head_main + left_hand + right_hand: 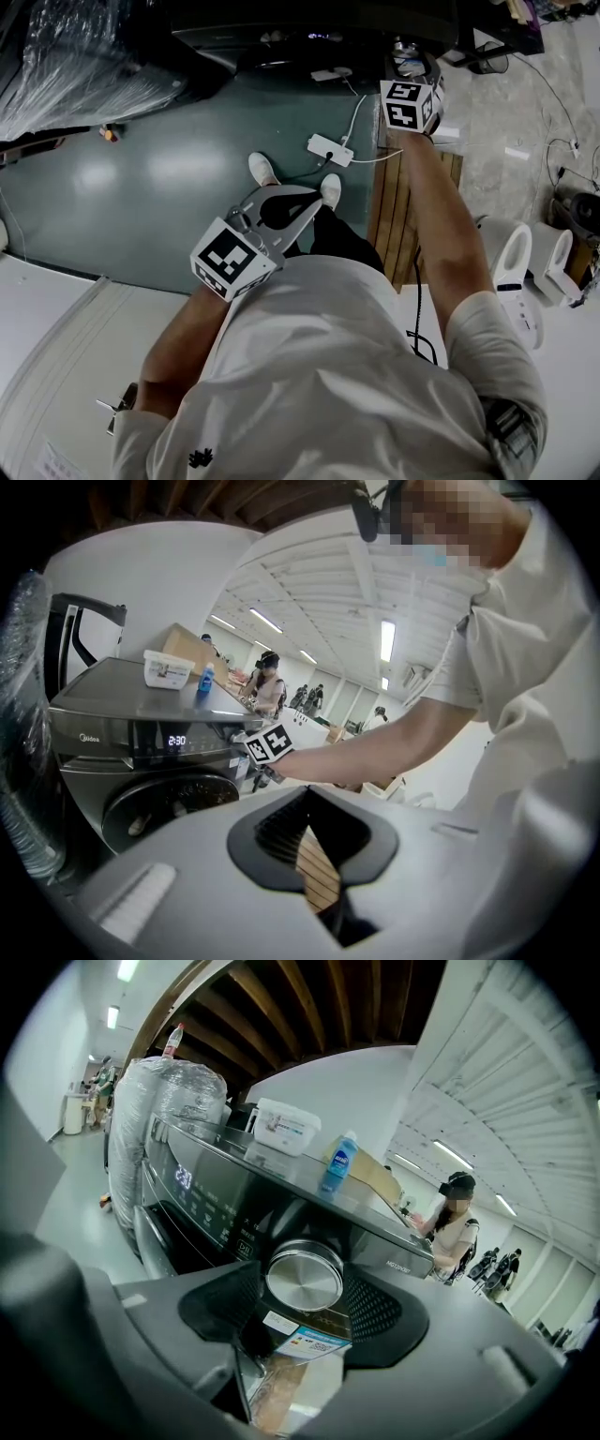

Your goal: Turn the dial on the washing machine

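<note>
The dark washing machine [202,1199] shows a lit display [183,1177], and its round silver dial [305,1277] sits on the right of the panel. My right gripper [306,1290] is up at the panel with its ribbed pads [375,1312] pressed to either side of the dial. In the head view that right gripper [410,73] is stretched out to the machine [300,39], hiding the dial. My left gripper [314,200] hangs back near my waist, shut and holding nothing. The left gripper view shows the machine [141,738] from the side, with the left gripper [309,803] well short of it.
A white box [286,1127] and a blue bottle [340,1162] stand on the machine's top. A plastic-wrapped bulk [75,66] sits to its left. On the floor lie a power strip [330,148] with cable and a wooden pallet [398,206]. People stand in the background.
</note>
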A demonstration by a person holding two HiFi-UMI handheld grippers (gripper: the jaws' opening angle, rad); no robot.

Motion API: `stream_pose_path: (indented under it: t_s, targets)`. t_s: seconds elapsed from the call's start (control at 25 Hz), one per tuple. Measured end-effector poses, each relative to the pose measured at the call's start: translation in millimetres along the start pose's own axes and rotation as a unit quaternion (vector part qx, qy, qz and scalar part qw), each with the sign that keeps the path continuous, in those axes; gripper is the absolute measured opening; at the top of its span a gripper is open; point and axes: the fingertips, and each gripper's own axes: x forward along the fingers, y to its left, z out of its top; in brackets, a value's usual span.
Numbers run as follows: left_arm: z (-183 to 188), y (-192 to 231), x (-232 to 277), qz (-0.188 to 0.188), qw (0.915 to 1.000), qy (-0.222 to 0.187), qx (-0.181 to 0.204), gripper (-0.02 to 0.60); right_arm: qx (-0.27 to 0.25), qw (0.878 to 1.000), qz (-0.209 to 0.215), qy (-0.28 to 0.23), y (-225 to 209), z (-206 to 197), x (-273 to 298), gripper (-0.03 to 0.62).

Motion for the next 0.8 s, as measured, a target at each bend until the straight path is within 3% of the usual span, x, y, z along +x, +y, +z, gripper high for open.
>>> stream_pose_path:
  t_s: [0.24, 0.52, 0.8]
  targets:
    - [-2.5, 3.4, 0.4, 0.004, 1.0000, 0.004, -0.002, 0.057, 0.044, 0.999, -0.007, -0.002, -6.5, 2.2, -1.1, 0.253]
    - [0.7, 3.0, 5.4, 0.001, 1.0000, 0.005, 0.002, 0.057, 0.169, 0.985, 0.013, -0.015, -14.3, 4.1, -4.8, 0.253]
    - [2.8, -0.9, 9.3, -0.001, 0.9999, 0.005, 0.012, 0.057, 0.191, 0.981, 0.029, -0.019, -16.0, 1.9, -8.8, 0.253]
